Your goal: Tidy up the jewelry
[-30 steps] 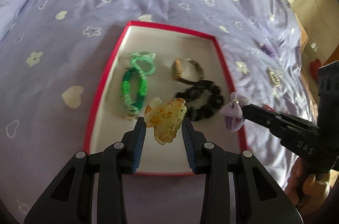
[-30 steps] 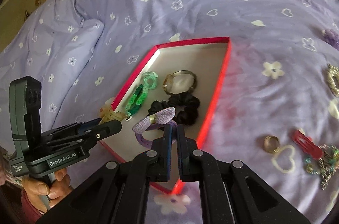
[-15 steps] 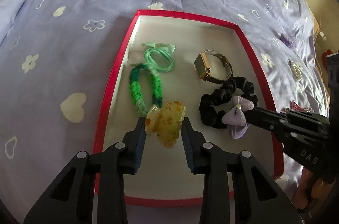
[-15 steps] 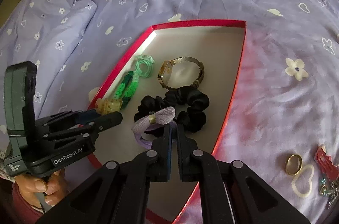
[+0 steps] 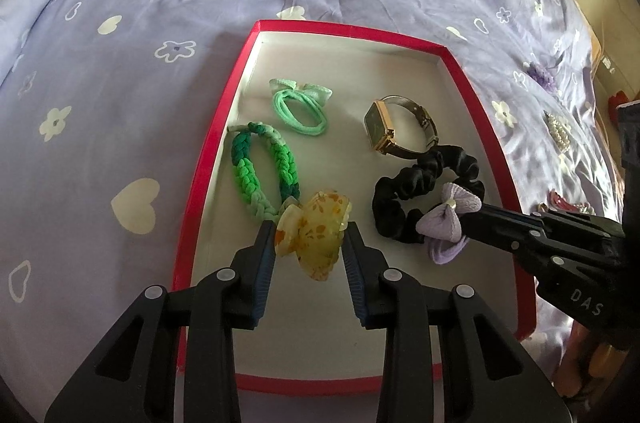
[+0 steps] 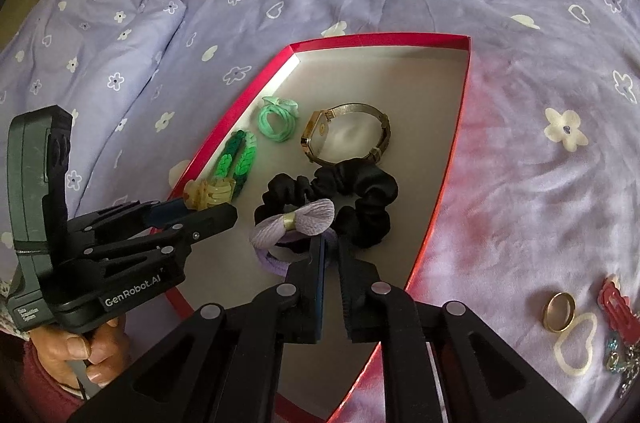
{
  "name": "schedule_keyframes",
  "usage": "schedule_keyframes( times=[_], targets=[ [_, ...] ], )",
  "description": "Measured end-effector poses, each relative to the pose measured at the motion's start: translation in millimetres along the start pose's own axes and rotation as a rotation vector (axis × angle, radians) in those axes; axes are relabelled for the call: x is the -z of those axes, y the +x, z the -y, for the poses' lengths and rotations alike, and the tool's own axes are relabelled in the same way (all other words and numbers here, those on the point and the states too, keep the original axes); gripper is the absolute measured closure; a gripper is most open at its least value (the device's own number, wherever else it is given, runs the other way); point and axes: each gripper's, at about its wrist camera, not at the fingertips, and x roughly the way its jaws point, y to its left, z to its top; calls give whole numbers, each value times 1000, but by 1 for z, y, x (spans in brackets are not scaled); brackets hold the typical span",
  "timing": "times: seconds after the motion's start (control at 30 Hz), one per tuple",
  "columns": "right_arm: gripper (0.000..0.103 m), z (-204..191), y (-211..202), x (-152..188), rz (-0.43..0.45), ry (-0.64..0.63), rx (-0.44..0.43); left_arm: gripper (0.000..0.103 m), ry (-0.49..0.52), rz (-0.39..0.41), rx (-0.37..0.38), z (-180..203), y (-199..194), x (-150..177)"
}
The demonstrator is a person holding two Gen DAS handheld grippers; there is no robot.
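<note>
A red-rimmed box (image 5: 208,159) lies on a lilac bedspread. It holds a green braided band (image 5: 256,167), a mint hair tie (image 5: 300,111), a gold watch (image 5: 384,131) and a black scrunchie (image 5: 416,179). My left gripper (image 5: 308,239) is shut on a yellow flowered claw clip (image 5: 312,235), low over the box's near left floor. My right gripper (image 6: 332,247) is over the box beside the scrunchie (image 6: 360,191). Its jaws are opening, with the band of a purple bow hair tie (image 6: 296,219) between them. The bow rests against the scrunchie.
On the bedspread right of the box (image 6: 452,159) lie a gold ring (image 6: 558,311), a red clip (image 6: 614,303) and a small chain (image 6: 620,371). A pearl clip (image 5: 560,133) and a purple flower (image 5: 540,73) sit further off. A pillow (image 6: 80,35) is at far left.
Both grippers came down and forward over the box floor, each with its piece. The right gripper's fingers now stand slightly further apart around the purple tie's band.
</note>
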Motion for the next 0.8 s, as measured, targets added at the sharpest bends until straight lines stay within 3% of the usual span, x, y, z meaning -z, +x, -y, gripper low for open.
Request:
schedule_keyframes(
  times=[0.13, 0.33, 0.53, 0.8],
  targets=[
    [83, 2, -3, 1, 6, 8, -6, 71, 4, -5, -1, 1, -1, 1],
    [82, 0, -6, 2, 9, 11, -7, 71, 6, -10, -6, 1, -1, 3],
    [72, -1, -12, 3, 28, 12, -16, 63, 9, -2, -8, 1, -5, 4],
    [70, 2, -26, 5, 55, 27, -21, 62, 15, -2, -17, 3, -8, 4]
  ],
)
